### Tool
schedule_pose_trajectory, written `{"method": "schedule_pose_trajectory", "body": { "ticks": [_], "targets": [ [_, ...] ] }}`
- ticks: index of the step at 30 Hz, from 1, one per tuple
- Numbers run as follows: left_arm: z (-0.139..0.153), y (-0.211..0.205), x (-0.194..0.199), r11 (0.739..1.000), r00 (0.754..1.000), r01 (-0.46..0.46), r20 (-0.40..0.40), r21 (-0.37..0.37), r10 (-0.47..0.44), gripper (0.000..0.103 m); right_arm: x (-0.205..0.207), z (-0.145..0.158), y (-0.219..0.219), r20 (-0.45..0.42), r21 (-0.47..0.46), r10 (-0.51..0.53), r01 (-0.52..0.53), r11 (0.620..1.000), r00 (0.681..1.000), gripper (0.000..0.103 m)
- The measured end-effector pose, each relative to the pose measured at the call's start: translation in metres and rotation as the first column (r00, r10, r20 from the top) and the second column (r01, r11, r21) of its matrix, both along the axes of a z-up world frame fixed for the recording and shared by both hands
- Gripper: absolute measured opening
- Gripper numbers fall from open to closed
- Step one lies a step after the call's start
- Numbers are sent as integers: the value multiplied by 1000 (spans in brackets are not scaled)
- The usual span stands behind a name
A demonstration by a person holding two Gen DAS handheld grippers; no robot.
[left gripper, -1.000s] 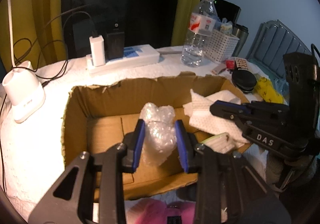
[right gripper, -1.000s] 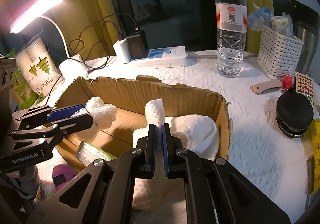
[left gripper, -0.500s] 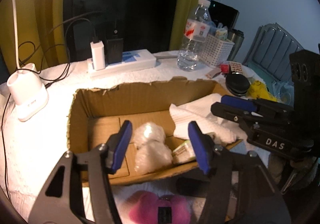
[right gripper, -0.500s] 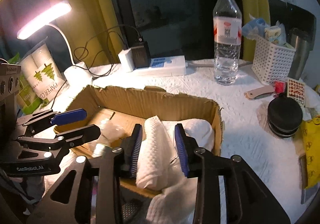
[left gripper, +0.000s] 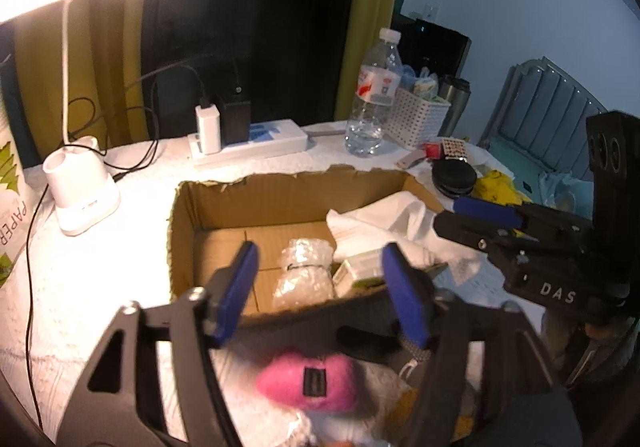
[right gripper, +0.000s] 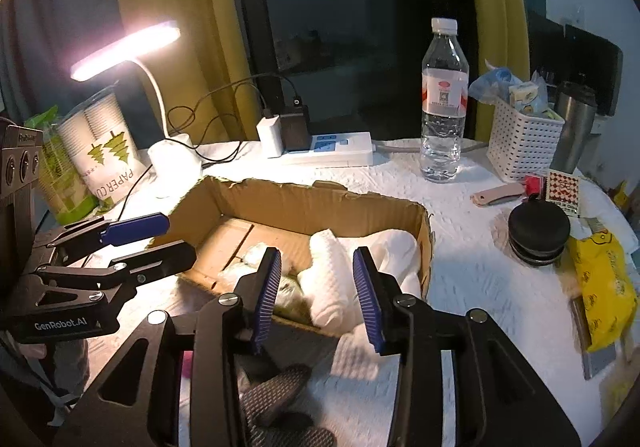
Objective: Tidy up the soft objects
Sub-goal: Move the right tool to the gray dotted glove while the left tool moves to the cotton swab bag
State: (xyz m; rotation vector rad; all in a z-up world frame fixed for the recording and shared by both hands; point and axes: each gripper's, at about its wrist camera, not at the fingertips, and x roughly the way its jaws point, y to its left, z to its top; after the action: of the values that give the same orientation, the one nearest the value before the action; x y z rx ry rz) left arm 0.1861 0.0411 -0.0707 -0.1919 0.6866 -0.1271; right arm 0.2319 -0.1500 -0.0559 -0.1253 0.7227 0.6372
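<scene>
Bubble wrap and towel already lie in the box; both claws, left and right, are opening, empty; pink plush at the desk's near edge remains.

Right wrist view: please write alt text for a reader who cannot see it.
The right gripper, its blue-padded jaws opening and holding nothing, hangs over the near edge of a torn cardboard box holding a rolled white towel. The left gripper, also empty, reaches in from the left. Behind stand a lit desk lamp, a power strip and a water bottle.
</scene>
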Motion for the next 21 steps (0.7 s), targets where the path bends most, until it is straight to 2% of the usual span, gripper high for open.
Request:
{"method": "schedule_pose_trajectory", "body": {
  "ticks": [14,18,21],
  "targets": [
    [4,0,-42,1000,999,-11,32,-12,12,75,-45,9,-6,19,-6,3,-3,1000,1000,44],
    [1,0,-51,1000,999,-15,31,-16,16,75,-54,8,-7,17,-8,5,-5,1000,1000,53],
    [-3,0,-58,1000,999,-19,27,-20,19,75,-60,5,-9,12,-10,5,-4,1000,1000,53]
  ]
}}
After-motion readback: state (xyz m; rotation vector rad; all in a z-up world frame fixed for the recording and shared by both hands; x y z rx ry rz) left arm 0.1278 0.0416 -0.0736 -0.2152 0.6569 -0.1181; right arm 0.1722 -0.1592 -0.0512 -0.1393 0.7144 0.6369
